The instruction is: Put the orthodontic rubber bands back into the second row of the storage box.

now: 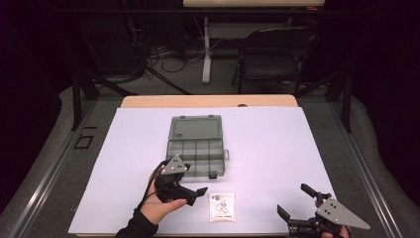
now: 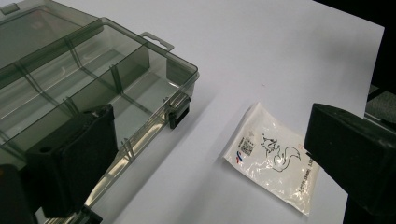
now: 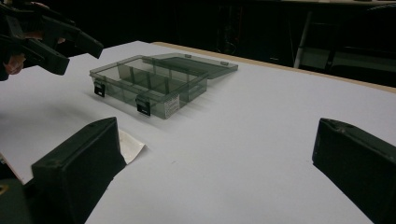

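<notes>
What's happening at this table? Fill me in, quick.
A person holds a two-jaw gripper in each hand over a white sheet. The left gripper hangs open beside an open, empty-looking compartment box. The right gripper is open near the table's front edge. A small sealed packet lies flat between them, untouched. Nothing is gripped.
</notes>
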The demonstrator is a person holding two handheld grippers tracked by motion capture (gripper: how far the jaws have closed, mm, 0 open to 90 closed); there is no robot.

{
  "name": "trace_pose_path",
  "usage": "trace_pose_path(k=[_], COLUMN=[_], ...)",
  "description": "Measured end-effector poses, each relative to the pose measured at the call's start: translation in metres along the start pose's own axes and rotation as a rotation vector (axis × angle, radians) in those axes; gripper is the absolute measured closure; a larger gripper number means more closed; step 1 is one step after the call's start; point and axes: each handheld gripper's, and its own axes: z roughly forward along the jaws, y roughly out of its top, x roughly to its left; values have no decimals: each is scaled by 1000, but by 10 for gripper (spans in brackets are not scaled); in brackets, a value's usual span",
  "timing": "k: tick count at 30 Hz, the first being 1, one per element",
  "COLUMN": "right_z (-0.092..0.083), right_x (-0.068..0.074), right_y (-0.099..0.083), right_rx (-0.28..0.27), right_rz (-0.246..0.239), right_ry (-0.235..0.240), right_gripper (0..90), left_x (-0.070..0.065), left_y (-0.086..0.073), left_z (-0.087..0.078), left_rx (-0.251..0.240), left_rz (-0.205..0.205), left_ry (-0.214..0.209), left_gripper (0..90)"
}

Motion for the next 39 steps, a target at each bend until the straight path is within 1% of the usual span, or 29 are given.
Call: trace_pose_path(k=[3,5,6,10,13,14,15,16,17,18,21,23,25,26,28,29,32,35,38,39], right_z=[0,0,0,0,0,0,1,1,1,1,1,1,1,1,1,1,1,1,1,1], right_x=[0,0,0,0,0,0,0,0,0,-1,-1,-1,-1,-1,-1,-1,-1,-1,-1,-1], right_y=[0,0,0,0,0,0,0,-1,-1,-1,-1,-1,-1,-1,-1,-1,-1,-1,-1,-1], right_rx=[-1,-1,-1,-2,2,2,-6,-9,-9,-9,-1,-2,-4,0,-1,3,5,4,4,5], right_rz=[-1,0,0,3,3,3,5,7,7,7,6,5,5,4,6,9,8,7,8,8], right_ry=[3,4,5,7,6,6,4,2,2,3,3,2,3,3,4,4,4,5,3,4], right_gripper=[10,11,12,15,16,16,17,17,17,17,18,19,20,20,20,20,20,20,21,21], left_x=[-1,-1,-2,-4,-6,-6,-7,-7,-7,-8,-10,-11,-12,-13,-14,-15,-16,-18,-19,-19], left_y=[1,2,2,3,3,3,3,3,3,3,4,4,4,4,4,4,4,2,1,0], left_z=[4,7,8,14,20,20,24,24,26,31,37,40,43,45,48,50,54,60,64,68], left_rx=[5,14,11,33,53,53,63,63,69,77,100,107,113,108,118,130,138,158,162,176], left_rz=[-8,-2,-5,4,12,12,17,17,22,29,24,26,34,38,46,49,61,70,73,72], left_ry=[-2,-12,-11,-21,-31,-31,-40,-40,-44,-47,-49,-46,-53,-52,-59,-62,-55,-76,-83,-91], left_gripper=[76,119,142,176,241,259,279,303,303,352,436,454,468,470,484,486,504,532,576,595])
